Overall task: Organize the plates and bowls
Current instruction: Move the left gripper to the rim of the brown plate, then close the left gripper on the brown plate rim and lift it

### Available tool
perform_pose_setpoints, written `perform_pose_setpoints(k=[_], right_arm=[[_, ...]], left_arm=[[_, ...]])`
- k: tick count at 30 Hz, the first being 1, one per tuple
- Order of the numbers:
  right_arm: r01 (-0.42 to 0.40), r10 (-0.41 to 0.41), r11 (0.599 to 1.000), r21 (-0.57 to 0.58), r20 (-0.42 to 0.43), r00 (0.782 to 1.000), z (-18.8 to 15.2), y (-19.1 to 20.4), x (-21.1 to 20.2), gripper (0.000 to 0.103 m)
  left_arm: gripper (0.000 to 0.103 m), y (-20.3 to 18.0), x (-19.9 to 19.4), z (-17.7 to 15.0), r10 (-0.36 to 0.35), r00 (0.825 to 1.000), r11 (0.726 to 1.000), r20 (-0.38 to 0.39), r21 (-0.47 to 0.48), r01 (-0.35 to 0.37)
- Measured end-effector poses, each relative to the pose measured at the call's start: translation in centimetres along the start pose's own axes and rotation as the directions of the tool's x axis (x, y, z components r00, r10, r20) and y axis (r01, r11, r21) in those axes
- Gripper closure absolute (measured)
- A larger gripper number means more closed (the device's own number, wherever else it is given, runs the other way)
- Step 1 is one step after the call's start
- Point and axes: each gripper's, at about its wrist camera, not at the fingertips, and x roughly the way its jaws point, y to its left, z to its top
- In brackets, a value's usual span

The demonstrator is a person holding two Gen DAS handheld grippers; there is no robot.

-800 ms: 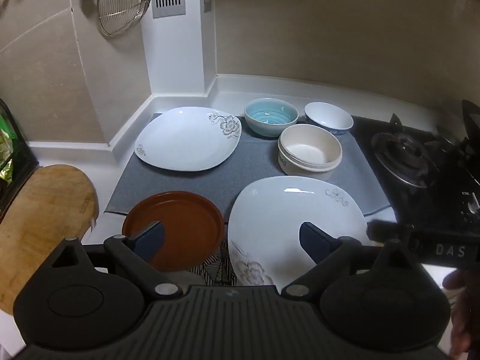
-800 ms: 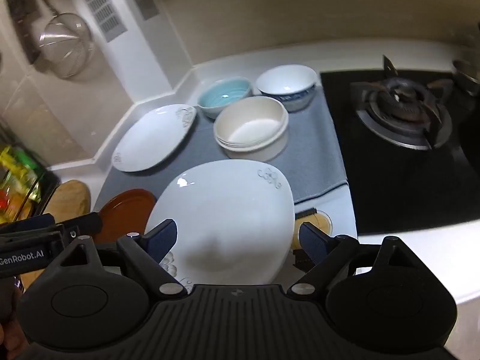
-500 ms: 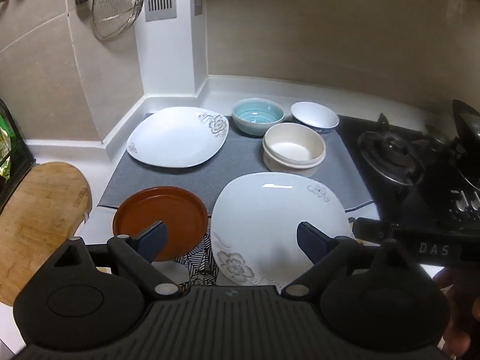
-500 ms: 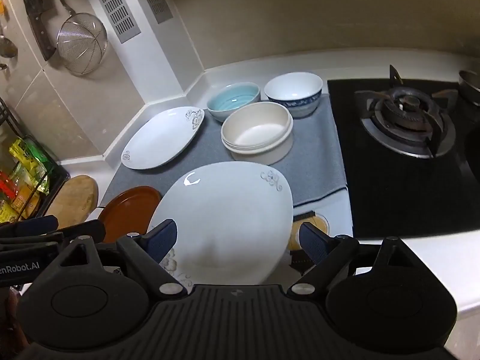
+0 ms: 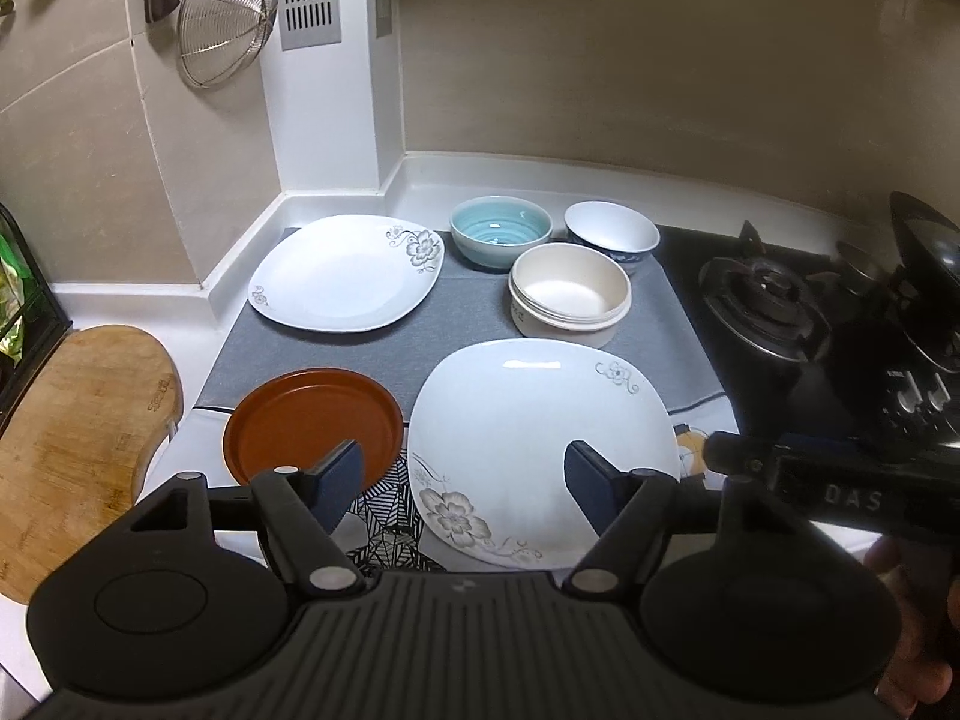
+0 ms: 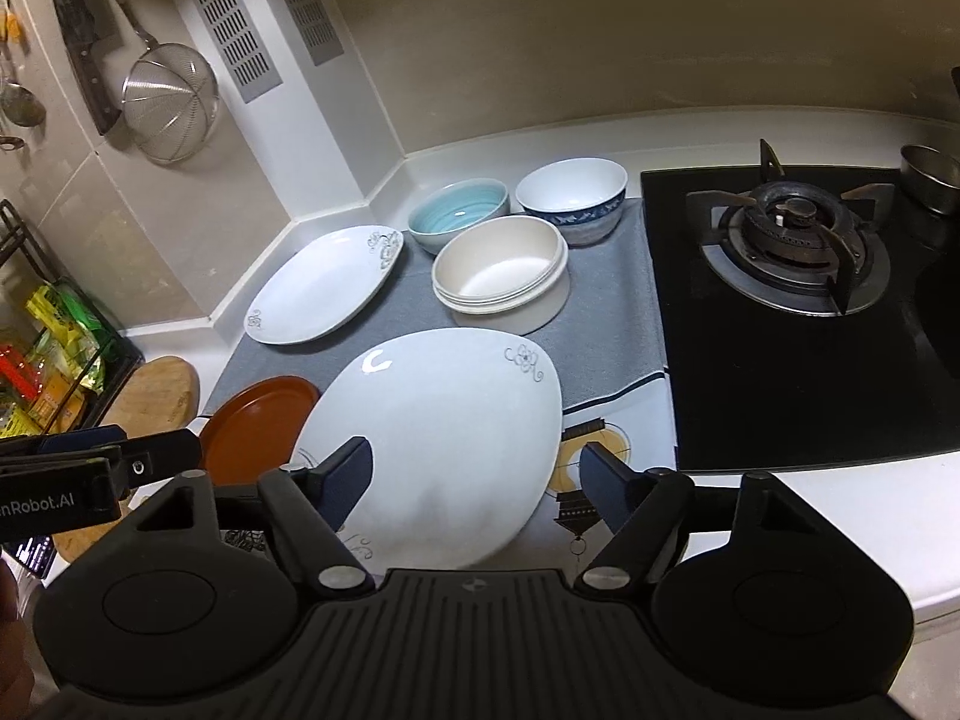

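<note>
Both sets of jaws stand wide apart with nothing between them. My left gripper (image 5: 463,483) hovers above the near edge of the counter, its left pad over the round terracotta-brown plate (image 5: 312,423) and its right pad over the near white square plate with grey flower print (image 5: 540,432). My right gripper (image 6: 474,480) hangs over that same plate (image 6: 438,420), a little to its right side.

On the grey cloth mat (image 5: 456,324) I see a second white square floral plate (image 5: 345,273) at the far left, well apart from the near one. Behind it, to the right, sit the pale blue ribbed ceramic bowl (image 5: 501,231) and the white bowl with a blue patterned outside (image 6: 571,192), just beside each other. Cream-coloured bowls, nested in a stack (image 6: 501,273), stand in front of those two. To the right lies the black gas hob (image 6: 792,324); a wooden cutting board (image 5: 72,438) lies at the left, and a wire mesh strainer (image 5: 225,18) hangs on the wall.
</note>
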Motion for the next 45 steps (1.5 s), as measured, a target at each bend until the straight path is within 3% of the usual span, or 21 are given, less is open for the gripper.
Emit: perform_pose_setpoints(k=[8,13,19,24,33,37,39,41,42,45], right_arm=[[-0.053,0.052,0.998,-0.044,-0.007,0.999,-0.3,1.0,0.2,0.032],[-0.051,0.049,0.998,-0.033,-0.055,0.997,0.1,1.3,0.6,0.037],[-0.046,0.043,0.998,-0.045,-0.070,0.997,0.2,1.9,1.0,0.052],[-0.033,0.026,0.997,-0.068,-0.089,0.996,0.0,2.7,1.5,0.063],[0.011,-0.020,0.997,-0.079,-0.104,0.994,1.1,3.9,2.9,0.064],[0.014,-0.024,0.995,-0.100,-0.095,0.995,2.2,5.1,3.1,0.064],[0.019,-0.029,0.993,-0.115,-0.083,0.996,2.7,5.7,3.2,0.066],[0.023,-0.032,0.991,-0.132,-0.070,0.997,3.1,6.3,3.4,0.082],[0.027,-0.037,0.990,-0.141,-0.065,0.997,3.3,6.5,3.5,0.084],[0.045,-0.054,0.988,-0.150,-0.058,0.997,3.7,7.0,4.2,0.084]], left_arm=[[0.024,0.6,-0.3,-0.1,0.011,1.000,1.000,-0.003,-0.026,-0.011],[0.027,1.2,-0.2,-0.1,0.010,1.000,0.999,0.015,-0.035,-0.009],[0.044,1.6,0.3,-0.5,-0.012,1.000,0.999,0.017,-0.039,0.013],[0.068,2.4,1.2,-0.9,-0.021,1.000,1.000,0.009,-0.019,0.022],[0.075,4.9,3.8,0.3,-0.109,0.994,0.993,-0.010,-0.040,0.109],[0.076,6.8,4.9,0.6,-0.188,0.981,0.977,-0.047,-0.115,0.182],[0.083,7.7,5.4,0.5,-0.163,0.986,0.981,-0.034,-0.112,0.159],[0.091,9.4,6.2,0.3,-0.136,0.990,0.982,-0.042,-0.138,0.130],[0.098,10.4,6.8,0.2,-0.124,0.991,0.981,-0.053,-0.156,0.115],[0.099,13.3,8.3,-0.3,-0.071,0.995,0.981,-0.066,-0.185,0.058]])
